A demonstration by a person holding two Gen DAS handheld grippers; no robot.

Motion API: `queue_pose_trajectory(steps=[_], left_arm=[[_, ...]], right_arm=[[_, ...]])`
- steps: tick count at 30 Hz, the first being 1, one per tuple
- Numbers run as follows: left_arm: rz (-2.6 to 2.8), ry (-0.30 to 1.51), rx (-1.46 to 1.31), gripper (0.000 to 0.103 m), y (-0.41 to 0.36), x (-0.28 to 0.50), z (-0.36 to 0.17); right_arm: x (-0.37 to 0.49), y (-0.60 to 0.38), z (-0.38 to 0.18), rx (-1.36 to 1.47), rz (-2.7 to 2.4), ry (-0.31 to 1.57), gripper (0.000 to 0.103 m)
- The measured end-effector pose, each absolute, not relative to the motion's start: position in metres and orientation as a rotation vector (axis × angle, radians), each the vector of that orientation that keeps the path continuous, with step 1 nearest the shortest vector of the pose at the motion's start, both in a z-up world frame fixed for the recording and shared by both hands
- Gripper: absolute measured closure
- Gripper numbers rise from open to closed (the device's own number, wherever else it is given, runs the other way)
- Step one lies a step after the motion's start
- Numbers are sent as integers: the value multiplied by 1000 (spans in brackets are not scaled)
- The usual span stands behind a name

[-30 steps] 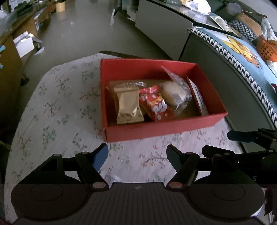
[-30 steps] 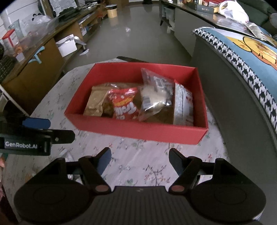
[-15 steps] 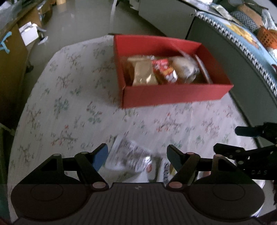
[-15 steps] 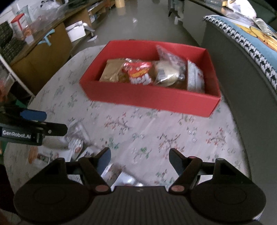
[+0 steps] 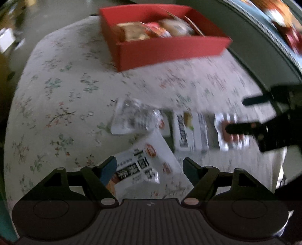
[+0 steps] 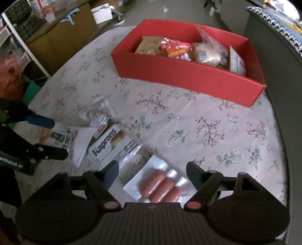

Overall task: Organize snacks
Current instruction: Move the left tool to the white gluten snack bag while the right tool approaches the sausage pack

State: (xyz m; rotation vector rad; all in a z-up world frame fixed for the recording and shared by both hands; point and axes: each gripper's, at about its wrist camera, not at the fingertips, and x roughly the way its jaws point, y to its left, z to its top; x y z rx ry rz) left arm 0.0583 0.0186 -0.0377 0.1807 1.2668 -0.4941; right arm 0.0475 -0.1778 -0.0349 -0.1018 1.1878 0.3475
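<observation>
A red box (image 5: 169, 50) (image 6: 188, 77) at the far side of the table holds several snack packets. Loose packets lie near me on the cloth: a white packet with black print (image 5: 145, 165), a clear crinkled bag (image 5: 134, 116), a white Kaprons packet (image 6: 111, 145) (image 5: 188, 132) and a sausage pack (image 6: 160, 186) (image 5: 232, 132). My left gripper (image 5: 149, 167) hovers over the white printed packet, its jaws opening, pads apart from it. My right gripper (image 6: 152, 169) hovers over the sausage pack, jaws also opening, pads not pressing it.
The round table wears a floral cloth (image 6: 207, 128). A grey sofa side (image 6: 273, 56) stands right behind the box. Cabinets and a white box (image 6: 102, 13) sit on the floor at the far left. Bare cloth lies left of the red box.
Both grippers have tilted down and drawn back toward me. The loose packets have come into view under the fingers, and the red box now sits further up in both views. Both jaws stand slightly wider.
</observation>
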Motion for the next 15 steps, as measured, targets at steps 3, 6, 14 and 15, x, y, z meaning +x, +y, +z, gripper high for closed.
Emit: queue_pose_trajectory(steps=[3,6,14,15], left_arm=[[-551,1273,300,20,14,54,-43],[-616,1265,426,19,7,50,-49],[-742,1221,650,5,-5,53,-69],[-748,1215,671,5,-7,53,-71]], right_arm=[[46,-181,-42,-106,355,1211,19],[43,-186,-47,-96,353,1224,19],[41,-200,-55,-67,352,1256,18],[41,-204,-55,-59,349,1254,18]])
